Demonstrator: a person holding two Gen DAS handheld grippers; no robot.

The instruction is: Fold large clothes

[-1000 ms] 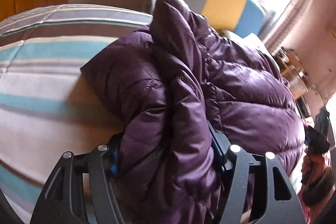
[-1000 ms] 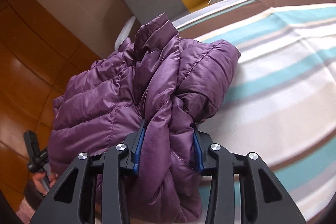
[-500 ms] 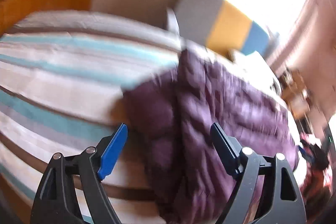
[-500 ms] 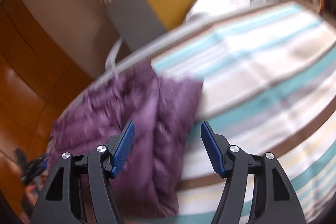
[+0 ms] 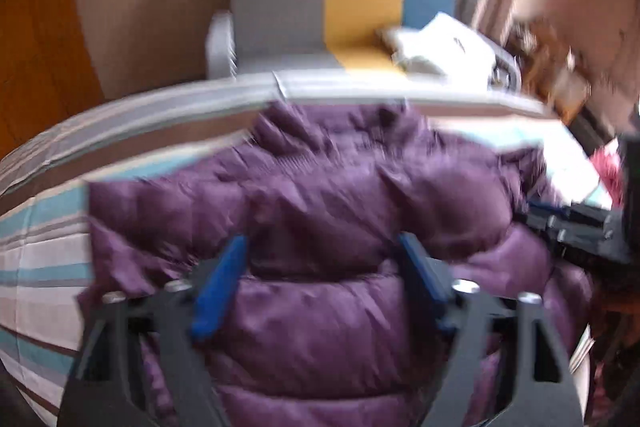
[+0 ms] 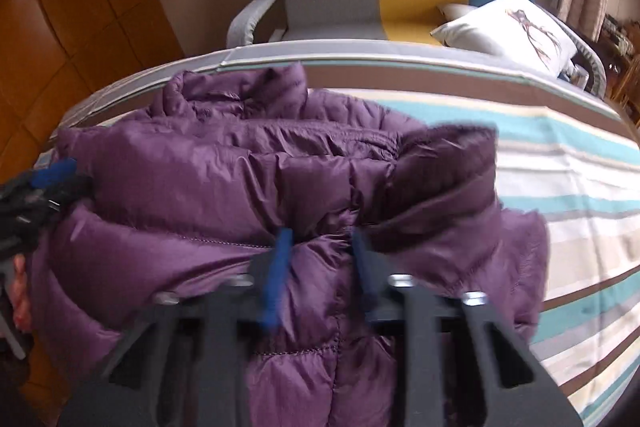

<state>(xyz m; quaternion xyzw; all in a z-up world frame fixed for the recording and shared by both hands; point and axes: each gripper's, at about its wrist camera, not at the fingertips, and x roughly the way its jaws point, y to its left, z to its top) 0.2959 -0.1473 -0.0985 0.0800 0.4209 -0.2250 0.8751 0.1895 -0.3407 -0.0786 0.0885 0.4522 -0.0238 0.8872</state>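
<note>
Regrasp step. Purple puffer jacket (image 6: 224, 187) lies bunched on the striped bed (image 6: 560, 187). My right gripper (image 6: 318, 251) is closing, pinching a near-edge fold; left gripper (image 5: 320, 259) closing, half-wide, grip unclear. Next, probably: lift and fold toward far side.

A: The purple quilted puffer jacket (image 6: 224, 179) is thin synthetic cloth with a faint sheen, stitched in puffy channels; the striped bedsheet (image 6: 568, 187) under it, out to the bed's far edge, looks like matt woven cotton.

B: The right gripper (image 6: 320, 247) has matt black plastic arms, blue pads that look rubbery, and bright metal screw heads; the left gripper (image 5: 324, 251) the same; the orange-brown floor (image 6: 60, 27) past the bed's left corner is glossy.
</note>
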